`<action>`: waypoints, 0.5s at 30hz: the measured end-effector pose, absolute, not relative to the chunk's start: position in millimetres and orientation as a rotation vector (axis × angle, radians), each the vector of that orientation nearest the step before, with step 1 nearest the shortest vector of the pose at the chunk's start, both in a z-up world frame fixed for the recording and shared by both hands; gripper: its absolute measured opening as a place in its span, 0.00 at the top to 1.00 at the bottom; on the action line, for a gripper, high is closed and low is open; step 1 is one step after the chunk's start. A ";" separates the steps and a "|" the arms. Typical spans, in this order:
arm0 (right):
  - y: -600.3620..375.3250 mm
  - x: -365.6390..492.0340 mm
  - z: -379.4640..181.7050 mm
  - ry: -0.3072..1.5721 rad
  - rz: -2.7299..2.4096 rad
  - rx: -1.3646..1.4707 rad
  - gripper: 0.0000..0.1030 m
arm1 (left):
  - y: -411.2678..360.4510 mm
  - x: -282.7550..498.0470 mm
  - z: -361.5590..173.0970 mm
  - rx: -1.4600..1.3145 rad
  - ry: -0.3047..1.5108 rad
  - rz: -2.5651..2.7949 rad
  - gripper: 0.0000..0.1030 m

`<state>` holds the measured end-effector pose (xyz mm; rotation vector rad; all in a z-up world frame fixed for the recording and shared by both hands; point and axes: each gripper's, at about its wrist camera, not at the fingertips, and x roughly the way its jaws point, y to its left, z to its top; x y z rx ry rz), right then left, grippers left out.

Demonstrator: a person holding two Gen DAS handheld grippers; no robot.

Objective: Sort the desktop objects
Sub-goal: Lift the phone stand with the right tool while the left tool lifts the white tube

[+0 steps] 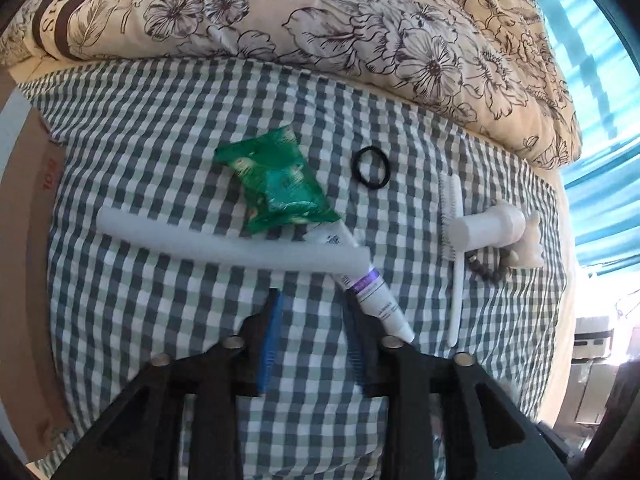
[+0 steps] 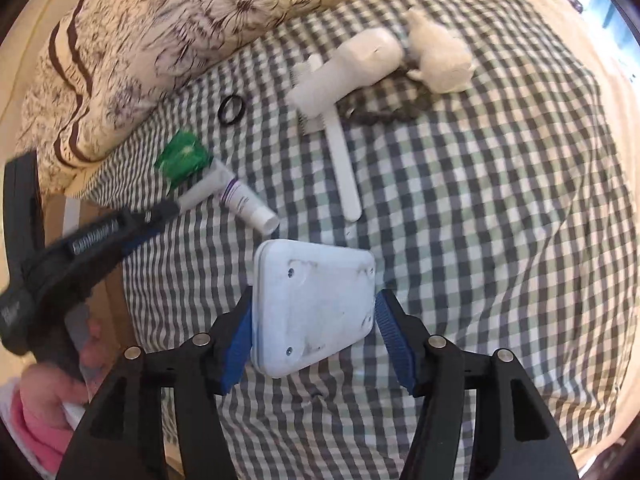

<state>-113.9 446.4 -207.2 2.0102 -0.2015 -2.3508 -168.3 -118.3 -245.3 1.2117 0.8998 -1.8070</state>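
Note:
My right gripper (image 2: 316, 294) is shut on a flat white box (image 2: 316, 312), which sits tilted between the blue pads over the checked cloth (image 2: 480, 240). My left gripper (image 1: 314, 296) stands open and holds nothing. It hovers low over the cloth, its right finger beside a white and purple cream tube (image 1: 372, 288). Just beyond its fingertips lies a long white foam tube (image 1: 224, 240). A green packet (image 1: 276, 184) lies on the cream tube's far end. A black hair tie (image 1: 372, 168) is behind these.
To the right lie a white comb (image 1: 454, 248), a white cylinder device (image 1: 488, 226), a bead bracelet (image 1: 492, 268) and a white figurine (image 1: 532, 240). A flowered quilt (image 1: 320, 20) bounds the far side. A cardboard box (image 1: 28, 280) stands left. A hand (image 2: 60, 380) holds the left gripper.

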 end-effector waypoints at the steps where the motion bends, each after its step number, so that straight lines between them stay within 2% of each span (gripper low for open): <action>1: 446.5 -113.3 -211.1 -0.184 -2.339 2.030 0.37 | -118.0 -170.6 -242.6 1.215 0.854 -1.818 0.48; 4: 448.2 -112.0 -222.3 -0.112 -2.313 2.086 0.37 | -118.9 -177.5 -237.4 1.317 0.660 -1.877 0.32; 7: 454.8 -113.2 -226.2 -0.094 -2.326 2.109 0.38 | -117.9 -178.2 -244.4 1.464 0.373 -1.933 0.31; 8: 457.3 -114.7 -228.7 -0.094 -2.323 2.118 0.48 | -119.1 -177.6 -249.1 1.504 0.323 -1.931 0.31; 9: 458.3 -116.1 -231.0 -0.088 -2.318 2.125 0.64 | -121.0 -177.7 -255.6 1.546 0.288 -1.921 0.31; 10: 458.2 -118.1 -234.1 -0.064 -2.309 2.140 0.72 | -124.4 -177.4 -264.3 1.593 0.262 -1.904 0.31; 15: 459.7 -119.7 -240.1 -0.025 -2.292 2.147 0.75 | -138.1 -172.6 -289.5 1.673 0.213 -1.859 0.31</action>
